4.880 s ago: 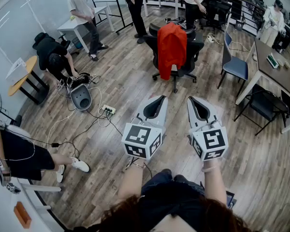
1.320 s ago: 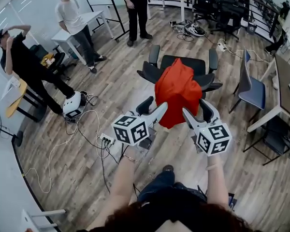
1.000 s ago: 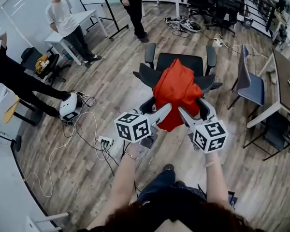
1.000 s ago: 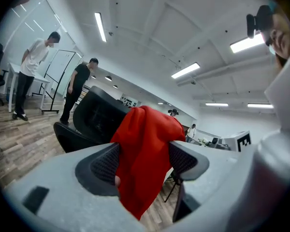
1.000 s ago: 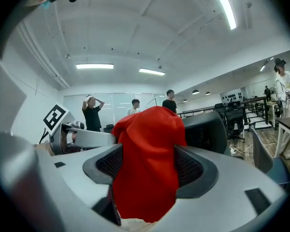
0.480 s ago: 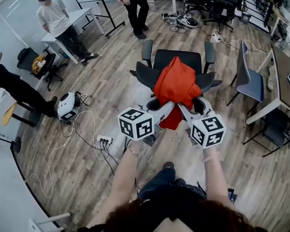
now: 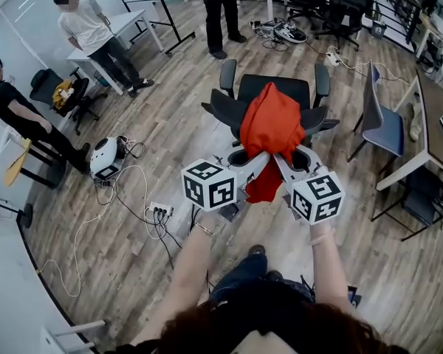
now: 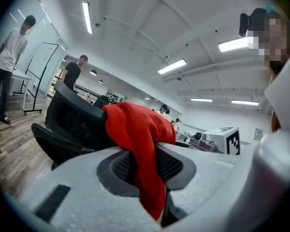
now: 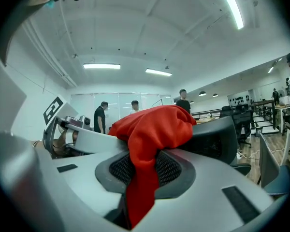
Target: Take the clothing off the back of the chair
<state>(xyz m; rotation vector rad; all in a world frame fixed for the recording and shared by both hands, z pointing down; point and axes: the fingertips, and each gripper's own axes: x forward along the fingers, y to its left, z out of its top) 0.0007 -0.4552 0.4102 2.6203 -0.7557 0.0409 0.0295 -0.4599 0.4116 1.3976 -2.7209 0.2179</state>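
A red garment (image 7: pixel 272 127) hangs over the back of a black office chair (image 7: pixel 273 91) straight ahead of me. My left gripper (image 7: pixel 260 159) has the garment's left side and my right gripper (image 7: pixel 282 159) its right side, both near the top of the backrest. In the left gripper view a fold of the red cloth (image 8: pixel 135 124) is pinched between the closing jaws of the left gripper (image 8: pixel 147 168). In the right gripper view the cloth (image 9: pixel 154 124) is likewise pinched in the closing right gripper (image 9: pixel 144 170). The chair back (image 9: pixel 217 134) stands behind the cloth.
A power strip (image 7: pixel 161 211) with cables and a round white device (image 7: pixel 105 155) lie on the wood floor at left. People stand by a white table (image 7: pixel 118 32) at far left. A blue chair (image 7: pixel 380 120) and a desk (image 7: pixel 435 116) stand at right.
I walked up to the chair. Both grippers reached the red garment with jaws wide, then narrowed onto the cloth, and the left one shifted a little along it.
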